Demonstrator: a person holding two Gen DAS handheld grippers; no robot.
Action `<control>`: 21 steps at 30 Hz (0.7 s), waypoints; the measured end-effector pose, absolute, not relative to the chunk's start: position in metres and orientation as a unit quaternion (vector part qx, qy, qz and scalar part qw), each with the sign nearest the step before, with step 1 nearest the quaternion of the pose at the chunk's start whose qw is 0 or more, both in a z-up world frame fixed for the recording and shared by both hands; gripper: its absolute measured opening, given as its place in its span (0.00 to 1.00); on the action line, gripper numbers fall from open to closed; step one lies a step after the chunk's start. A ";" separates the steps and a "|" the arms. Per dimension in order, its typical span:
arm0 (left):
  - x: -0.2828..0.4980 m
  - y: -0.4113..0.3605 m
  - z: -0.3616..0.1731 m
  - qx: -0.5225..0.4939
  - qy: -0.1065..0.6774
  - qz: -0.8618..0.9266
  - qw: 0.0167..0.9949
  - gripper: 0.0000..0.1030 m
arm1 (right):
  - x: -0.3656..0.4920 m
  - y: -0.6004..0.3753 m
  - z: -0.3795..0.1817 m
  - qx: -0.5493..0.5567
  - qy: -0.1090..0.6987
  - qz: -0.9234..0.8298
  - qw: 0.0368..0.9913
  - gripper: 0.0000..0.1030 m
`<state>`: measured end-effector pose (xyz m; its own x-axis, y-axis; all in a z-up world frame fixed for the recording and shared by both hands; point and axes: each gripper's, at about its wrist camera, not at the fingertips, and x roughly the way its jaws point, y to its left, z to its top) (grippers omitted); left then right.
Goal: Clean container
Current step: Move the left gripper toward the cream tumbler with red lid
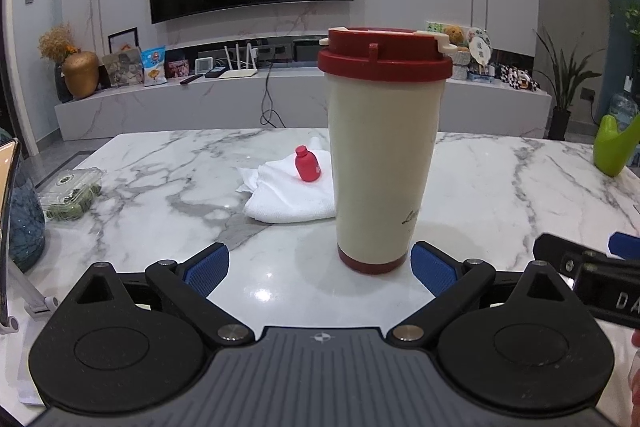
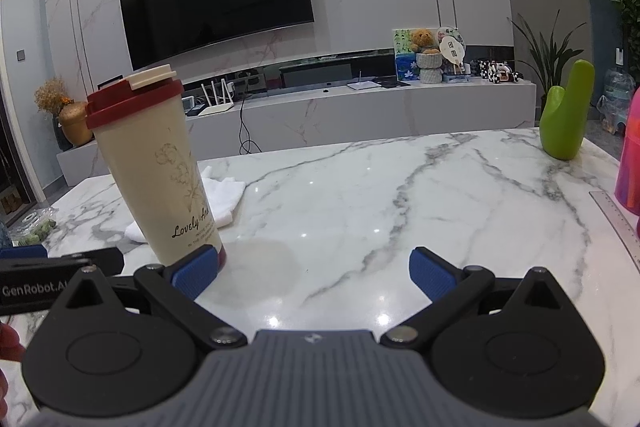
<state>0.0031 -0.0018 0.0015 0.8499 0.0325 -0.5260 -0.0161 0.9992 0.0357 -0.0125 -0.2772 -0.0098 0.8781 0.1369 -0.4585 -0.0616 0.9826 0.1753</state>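
A tall cream tumbler with a dark red lid and red base stands upright on the marble table. Behind it lies a folded white cloth with a small red bottle on top. My left gripper is open just in front of the tumbler, nothing between its blue pads. In the right wrist view the tumbler stands at the left, beside the left pad of my open right gripper. The white cloth shows behind it.
A green vase stands at the table's far right, with a pink object and a ruler at the right edge. A clear box of greens and a blue glass vase sit at the left.
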 end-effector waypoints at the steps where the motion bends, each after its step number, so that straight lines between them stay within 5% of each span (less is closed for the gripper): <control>1: 0.003 -0.002 0.002 0.014 0.272 0.016 0.962 0.97 | -0.012 -0.277 -0.010 0.076 0.242 0.051 0.966 1.00; 21: 0.008 -0.006 -0.003 0.009 0.271 -0.016 0.962 0.97 | -0.008 -0.280 -0.018 0.078 0.248 0.054 0.964 1.00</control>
<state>0.0078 -0.0058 -0.0034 0.8527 -0.0260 -0.5217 0.0357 0.9993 0.0086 -0.0080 -0.2797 -0.0180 0.8713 0.1423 -0.4697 -0.0648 0.9820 0.1772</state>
